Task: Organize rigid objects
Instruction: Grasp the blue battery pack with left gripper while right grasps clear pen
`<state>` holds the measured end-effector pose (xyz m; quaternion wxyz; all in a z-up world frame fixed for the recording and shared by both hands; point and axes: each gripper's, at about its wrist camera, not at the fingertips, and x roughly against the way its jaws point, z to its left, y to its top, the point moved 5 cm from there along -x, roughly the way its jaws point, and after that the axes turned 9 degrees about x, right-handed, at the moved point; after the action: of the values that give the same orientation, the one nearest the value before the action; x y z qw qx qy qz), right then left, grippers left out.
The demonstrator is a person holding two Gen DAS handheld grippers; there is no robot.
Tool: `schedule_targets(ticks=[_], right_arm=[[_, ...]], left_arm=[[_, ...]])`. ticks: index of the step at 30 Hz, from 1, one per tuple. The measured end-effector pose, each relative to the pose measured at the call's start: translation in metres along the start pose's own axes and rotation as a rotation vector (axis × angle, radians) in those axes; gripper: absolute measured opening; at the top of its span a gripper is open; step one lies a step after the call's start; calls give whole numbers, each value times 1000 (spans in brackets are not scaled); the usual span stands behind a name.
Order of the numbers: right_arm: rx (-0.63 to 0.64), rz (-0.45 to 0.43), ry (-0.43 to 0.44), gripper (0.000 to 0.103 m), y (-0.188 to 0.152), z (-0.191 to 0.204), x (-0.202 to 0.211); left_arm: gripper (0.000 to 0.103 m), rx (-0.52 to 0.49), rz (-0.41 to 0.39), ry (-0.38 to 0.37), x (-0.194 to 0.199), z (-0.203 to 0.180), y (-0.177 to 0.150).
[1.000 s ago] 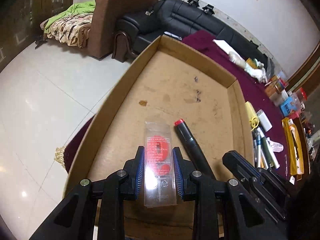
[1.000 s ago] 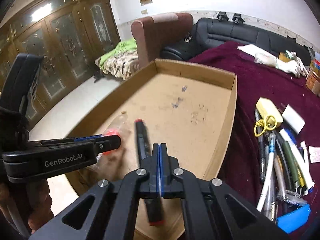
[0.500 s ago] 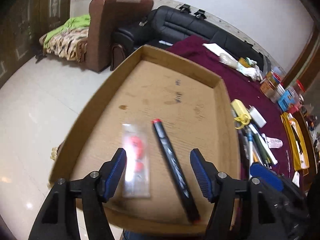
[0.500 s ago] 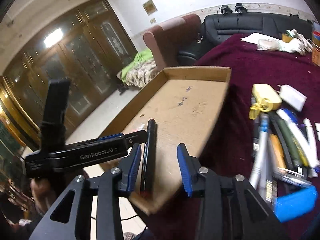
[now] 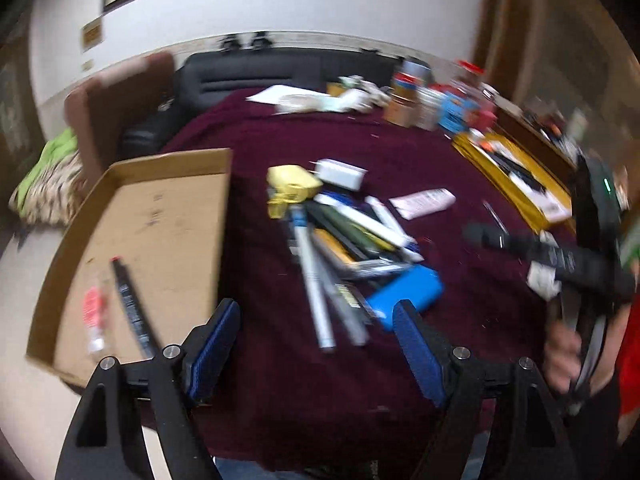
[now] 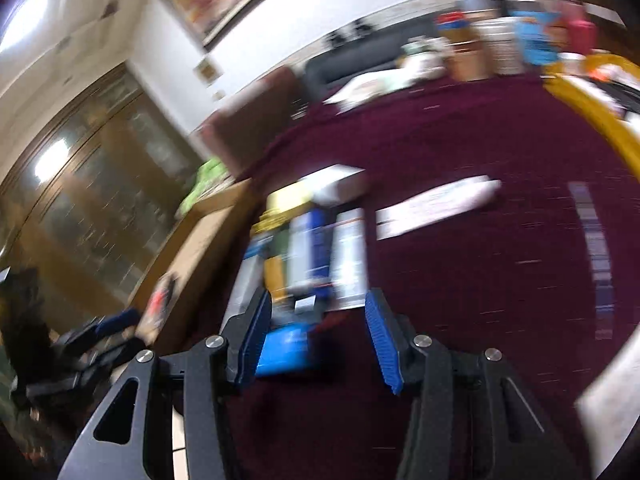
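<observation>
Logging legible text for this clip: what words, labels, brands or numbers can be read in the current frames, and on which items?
None can be read as text; both views are motion-blurred.
Black marker in the cardboard box: pale print along the barrel, blurred.
White packet on the maroon cloth: rows of print, too small.
Wall plaque: illegible.
Right tool body: white markings, smeared.
</observation>
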<state>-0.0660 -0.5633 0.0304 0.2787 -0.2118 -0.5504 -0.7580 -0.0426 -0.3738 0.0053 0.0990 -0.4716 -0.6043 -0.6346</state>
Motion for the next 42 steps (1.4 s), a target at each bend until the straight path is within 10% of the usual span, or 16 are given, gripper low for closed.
schedule_targets(ticks=[10,15,20,29,32,42], right_arm=[[-202,-15,-415,47,17,-125,19],[-227,33,-485,46,12,-146,4],[-182,64,-571,11,11,-138,-4],[-162,94,-262,9,17,-76,-41],[-144,67,-195,9,17,-63,-50],[-205,46,-162,9,7,-68,-47]], left_arm=[[82,-136,90,-22,-35,-43,-11],[82,-170,119,-32,-44,-50,-16],[82,-188,145,-32,-55,-54,-17],[82,-255,224,-52,-93,-74,-16],[65,-258,241,-35,-99,-75,-18],[40,-111,289,-97,-86,-69,-20]])
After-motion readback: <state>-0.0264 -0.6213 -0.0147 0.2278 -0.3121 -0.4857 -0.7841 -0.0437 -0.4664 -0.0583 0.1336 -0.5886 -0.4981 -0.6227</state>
